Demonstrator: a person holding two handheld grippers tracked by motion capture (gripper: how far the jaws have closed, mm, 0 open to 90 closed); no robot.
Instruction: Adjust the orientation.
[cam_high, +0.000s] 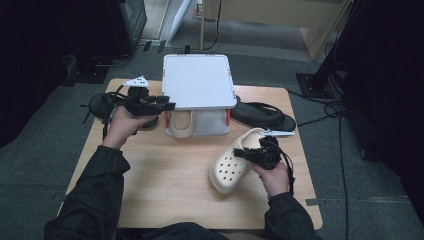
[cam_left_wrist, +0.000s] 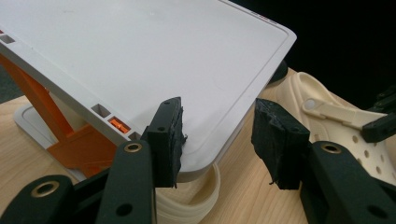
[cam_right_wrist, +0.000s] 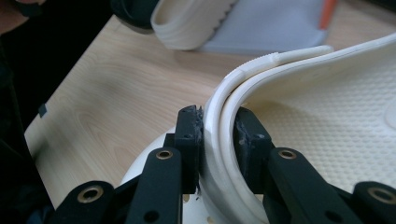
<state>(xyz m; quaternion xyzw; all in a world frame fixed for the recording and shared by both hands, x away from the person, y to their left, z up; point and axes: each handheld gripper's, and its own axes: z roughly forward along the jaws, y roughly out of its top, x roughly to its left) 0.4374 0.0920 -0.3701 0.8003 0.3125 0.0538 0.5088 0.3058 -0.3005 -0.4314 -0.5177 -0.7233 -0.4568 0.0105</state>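
The right gripper (cam_right_wrist: 218, 144) clamps the cream clog's (cam_high: 230, 167) rim; the left gripper (cam_left_wrist: 219, 135) stands half-wide at the white lid's (cam_left_wrist: 140, 60) corner.

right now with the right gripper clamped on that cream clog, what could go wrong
The right gripper pinches only the cream clog's thin side wall and strap, so it might slip or fold. The left gripper seems merely to prop the white lid; it could drop. A second clog already sits inside, leaving little room.
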